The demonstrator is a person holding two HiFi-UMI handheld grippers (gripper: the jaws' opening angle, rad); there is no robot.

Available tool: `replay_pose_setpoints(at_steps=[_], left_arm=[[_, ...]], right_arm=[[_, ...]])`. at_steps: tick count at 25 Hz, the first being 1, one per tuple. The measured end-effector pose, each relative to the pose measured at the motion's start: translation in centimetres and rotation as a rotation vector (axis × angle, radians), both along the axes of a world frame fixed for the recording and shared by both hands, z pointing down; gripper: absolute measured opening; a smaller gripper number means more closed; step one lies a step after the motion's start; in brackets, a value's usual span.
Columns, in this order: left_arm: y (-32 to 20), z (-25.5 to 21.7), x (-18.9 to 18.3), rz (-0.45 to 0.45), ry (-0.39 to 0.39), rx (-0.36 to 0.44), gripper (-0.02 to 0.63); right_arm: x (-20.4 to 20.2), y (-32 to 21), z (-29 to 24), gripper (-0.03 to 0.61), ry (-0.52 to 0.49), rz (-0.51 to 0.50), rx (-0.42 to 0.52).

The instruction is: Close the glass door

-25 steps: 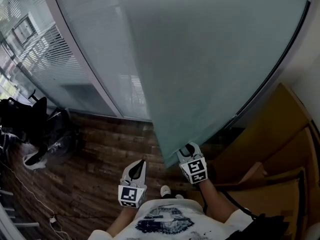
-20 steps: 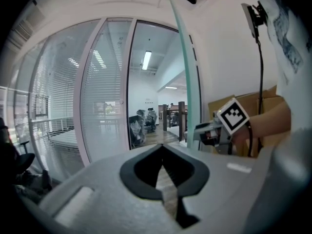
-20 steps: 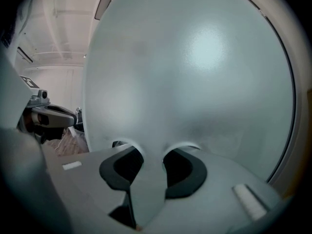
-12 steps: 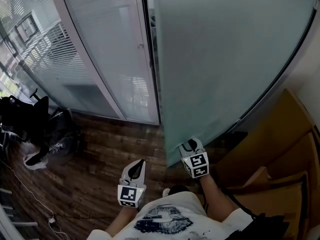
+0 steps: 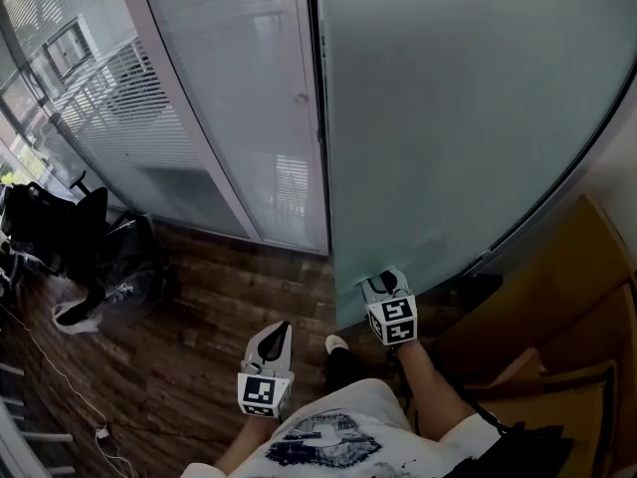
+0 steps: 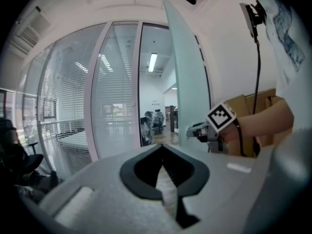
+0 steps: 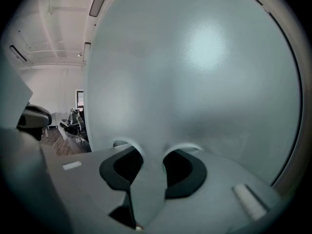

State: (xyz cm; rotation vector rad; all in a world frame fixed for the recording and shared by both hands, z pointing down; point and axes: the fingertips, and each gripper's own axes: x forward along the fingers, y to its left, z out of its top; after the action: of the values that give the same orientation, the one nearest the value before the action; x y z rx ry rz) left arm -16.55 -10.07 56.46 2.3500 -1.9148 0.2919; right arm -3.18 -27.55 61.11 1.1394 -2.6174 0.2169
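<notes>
Wood floor (image 5: 199, 307), glass partition with blinds (image 5: 209, 78) on the left, cardboard (image 5: 557, 297) stacked on the right.

Right gripper (image 5: 384, 283): jaws apart, nothing between them, tips at the frosted face of the door (image 5: 468, 118), low down and a little in from its free edge. I read that as a flat push, not a grip. No handle shows there, so two spread tips give a steadier bearing. I can't confirm true contact versus just short.

Left gripper (image 5: 277, 329): jaws together, empty, held low and clear of the door. It's the spare, kept out of the swing.

Door is partly open: the left gripper view shows corridor between the door edge and the white frame (image 5: 305, 118). My read: the closing push is under way with a gap left to cover. Risk is the tips sliding on smooth glass.
</notes>
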Motion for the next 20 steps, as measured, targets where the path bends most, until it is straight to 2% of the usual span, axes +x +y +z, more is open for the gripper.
replay_pose_setpoints(at_steps=[20], left_arm=[[-8.1,-0.1,-5.4,-0.077,0.015,-0.012,0.002]], right_arm=[[-4.4,-9.2,-0.1,0.123,-0.009,0.097,0.011]])
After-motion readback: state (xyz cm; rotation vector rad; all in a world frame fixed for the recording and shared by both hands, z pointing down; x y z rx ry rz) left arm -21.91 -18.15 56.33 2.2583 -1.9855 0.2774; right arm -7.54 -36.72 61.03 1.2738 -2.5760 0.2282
